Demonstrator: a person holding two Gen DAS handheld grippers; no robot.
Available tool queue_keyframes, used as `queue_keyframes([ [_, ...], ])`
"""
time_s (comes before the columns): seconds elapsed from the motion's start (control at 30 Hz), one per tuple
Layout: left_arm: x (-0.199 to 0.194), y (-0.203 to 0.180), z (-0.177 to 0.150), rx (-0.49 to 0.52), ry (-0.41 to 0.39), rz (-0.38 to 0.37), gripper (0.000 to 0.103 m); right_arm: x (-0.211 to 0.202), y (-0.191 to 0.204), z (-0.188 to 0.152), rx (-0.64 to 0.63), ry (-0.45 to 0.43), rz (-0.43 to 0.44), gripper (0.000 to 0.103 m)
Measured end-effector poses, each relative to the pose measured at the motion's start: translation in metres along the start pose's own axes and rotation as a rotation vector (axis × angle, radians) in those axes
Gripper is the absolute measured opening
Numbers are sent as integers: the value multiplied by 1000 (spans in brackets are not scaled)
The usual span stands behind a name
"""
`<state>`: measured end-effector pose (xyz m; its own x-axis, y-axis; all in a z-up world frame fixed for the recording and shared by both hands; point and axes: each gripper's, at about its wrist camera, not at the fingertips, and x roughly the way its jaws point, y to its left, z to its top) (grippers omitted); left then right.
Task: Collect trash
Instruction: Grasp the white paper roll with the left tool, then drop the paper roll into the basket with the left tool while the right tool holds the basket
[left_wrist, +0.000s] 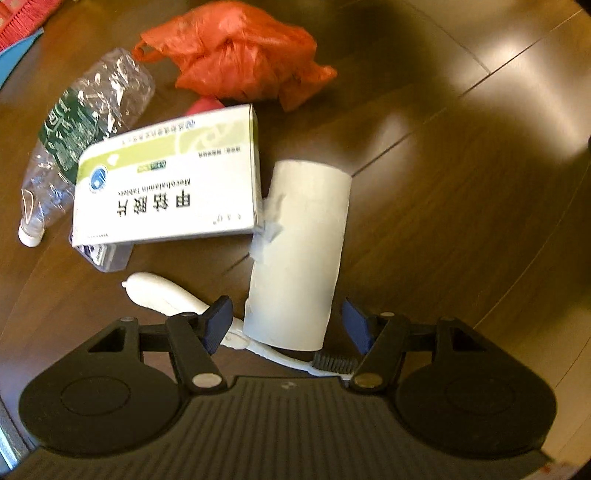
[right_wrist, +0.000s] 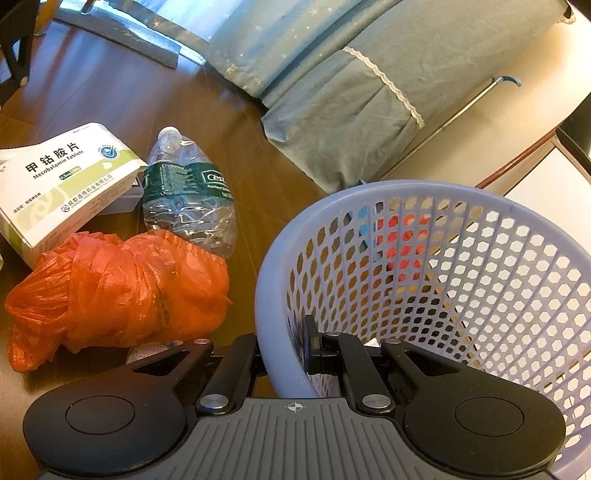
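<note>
In the left wrist view my left gripper (left_wrist: 287, 326) is open, its blue pads either side of the near end of a grey cardboard tube (left_wrist: 299, 254) lying on the floor, with small gaps. A white toothbrush (left_wrist: 166, 295) lies under the tube. Beyond are a white-green medicine box (left_wrist: 166, 184), a crushed clear bottle (left_wrist: 74, 147) and an orange plastic bag (left_wrist: 240, 55). In the right wrist view my right gripper (right_wrist: 284, 354) is shut on the near rim of a lavender mesh basket (right_wrist: 406, 186). The bag (right_wrist: 118, 288), bottle (right_wrist: 188, 195) and box (right_wrist: 62, 184) lie to its left.
Everything sits on a dark wooden floor (left_wrist: 461, 221). A small clear case (left_wrist: 107, 254) pokes out from under the box. A bed with a blue-grey sheet (right_wrist: 332, 92) stands behind the basket. A red fringed mat (left_wrist: 18, 22) shows at the far left corner.
</note>
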<state>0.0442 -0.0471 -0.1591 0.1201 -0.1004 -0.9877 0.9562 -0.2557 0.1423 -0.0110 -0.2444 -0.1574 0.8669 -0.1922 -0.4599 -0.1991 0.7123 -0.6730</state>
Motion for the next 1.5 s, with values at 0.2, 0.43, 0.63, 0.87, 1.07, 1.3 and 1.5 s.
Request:
queue_keyframes([
  [0.2, 6, 1, -2, -23, 22, 8, 48, 0, -1, 0, -2, 2, 1, 3],
  [0.43, -5, 2, -6, 6, 28, 23, 46, 1, -2, 0, 6, 2, -1, 3],
  [0.63, -33, 10, -13, 41, 32, 91, 46, 2, -3, 3, 15, 6, -2, 3],
  [0.87, -78, 11, -14, 29, 13, 128, 43, 2, -4, 4, 16, 6, -3, 3],
  [1.07, -103, 13, -10, 18, -17, 163, 43, 2, -7, 5, 22, 8, -6, 3],
  [1.3, -131, 25, 6, -28, -96, 219, 43, 2, -8, 5, 22, 6, -7, 3],
  [1.5, -160, 41, 34, -36, -189, 294, 43, 2, -8, 5, 21, 9, -5, 3],
])
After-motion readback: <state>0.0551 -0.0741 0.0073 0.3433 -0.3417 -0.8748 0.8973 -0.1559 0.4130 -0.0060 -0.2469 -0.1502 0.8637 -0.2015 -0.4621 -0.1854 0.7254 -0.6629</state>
